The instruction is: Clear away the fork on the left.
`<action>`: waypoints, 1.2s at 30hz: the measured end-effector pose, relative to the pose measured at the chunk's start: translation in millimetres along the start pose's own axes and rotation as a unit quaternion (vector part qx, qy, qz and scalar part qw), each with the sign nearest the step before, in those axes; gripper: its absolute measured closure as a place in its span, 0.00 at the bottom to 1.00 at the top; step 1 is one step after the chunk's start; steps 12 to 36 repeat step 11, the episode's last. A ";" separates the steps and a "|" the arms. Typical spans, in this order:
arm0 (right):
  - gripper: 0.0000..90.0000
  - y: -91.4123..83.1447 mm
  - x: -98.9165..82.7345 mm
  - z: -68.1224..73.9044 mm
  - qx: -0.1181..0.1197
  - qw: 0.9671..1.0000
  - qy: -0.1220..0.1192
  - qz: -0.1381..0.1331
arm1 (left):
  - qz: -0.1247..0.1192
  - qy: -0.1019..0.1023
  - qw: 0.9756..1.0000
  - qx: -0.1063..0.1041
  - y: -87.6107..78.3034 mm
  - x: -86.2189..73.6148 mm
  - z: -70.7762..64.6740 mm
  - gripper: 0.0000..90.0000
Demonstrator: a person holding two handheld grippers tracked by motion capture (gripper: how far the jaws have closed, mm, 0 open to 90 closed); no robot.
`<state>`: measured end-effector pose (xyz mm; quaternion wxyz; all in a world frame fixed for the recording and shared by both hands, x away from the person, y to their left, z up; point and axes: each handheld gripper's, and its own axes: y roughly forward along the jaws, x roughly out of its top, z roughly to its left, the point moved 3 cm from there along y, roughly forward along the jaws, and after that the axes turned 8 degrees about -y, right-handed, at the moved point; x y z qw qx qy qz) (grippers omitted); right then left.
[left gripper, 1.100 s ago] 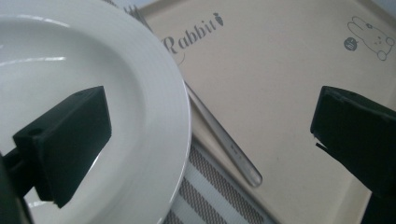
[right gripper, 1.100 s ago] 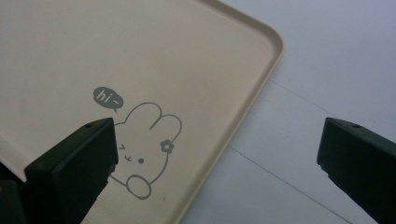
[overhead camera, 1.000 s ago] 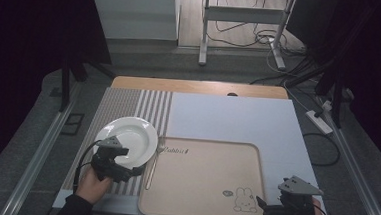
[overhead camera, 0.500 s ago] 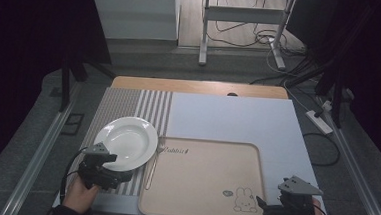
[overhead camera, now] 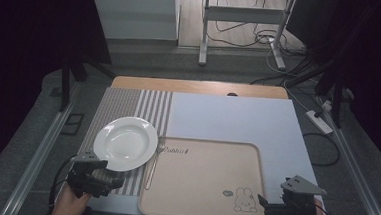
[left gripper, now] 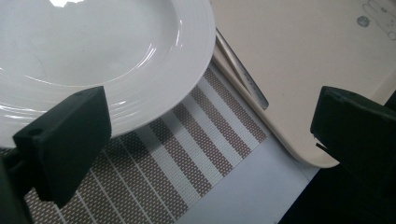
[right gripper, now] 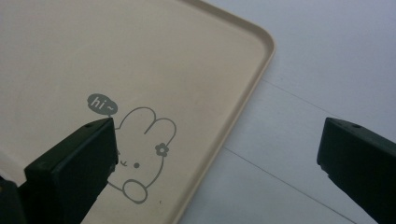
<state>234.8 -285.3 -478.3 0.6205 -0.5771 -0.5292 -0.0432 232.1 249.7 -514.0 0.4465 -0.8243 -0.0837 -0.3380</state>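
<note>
A white deep plate [overhead camera: 125, 142] rests on a striped placemat [overhead camera: 128, 103] at the left. Beside it lies a beige tray [overhead camera: 205, 163] with a bunny drawing [overhead camera: 245, 200] in its near right corner. My left gripper [overhead camera: 108, 182] hovers just short of the plate's near rim, open and holding nothing. In the left gripper view the plate [left gripper: 93, 51] lies ahead between the spread jaws of the left gripper [left gripper: 212, 105]. My right gripper [overhead camera: 266, 206] is at the tray's near right corner. In the right gripper view the gripper [right gripper: 217, 135] is open over the tray's rim [right gripper: 243, 107], with the bunny [right gripper: 140, 158] beside its left jaw.
A thin metal utensil [overhead camera: 153, 166] lies along the tray's left edge, also seen as a utensil [left gripper: 243, 74] between plate and tray. A pale blue sheet [overhead camera: 228, 117] covers the table behind the tray. The table's front edge is right at both grippers.
My left gripper has drawn back from the plate's near rim toward the front left of the table. The plate and the right gripper have stayed put.
</note>
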 end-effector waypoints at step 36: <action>0.00 0.2 0.1 -0.1 -0.002 1.000 0.001 0.003 | -0.003 0.007 1.000 0.008 -7.0 -6.4 -3.1 0.00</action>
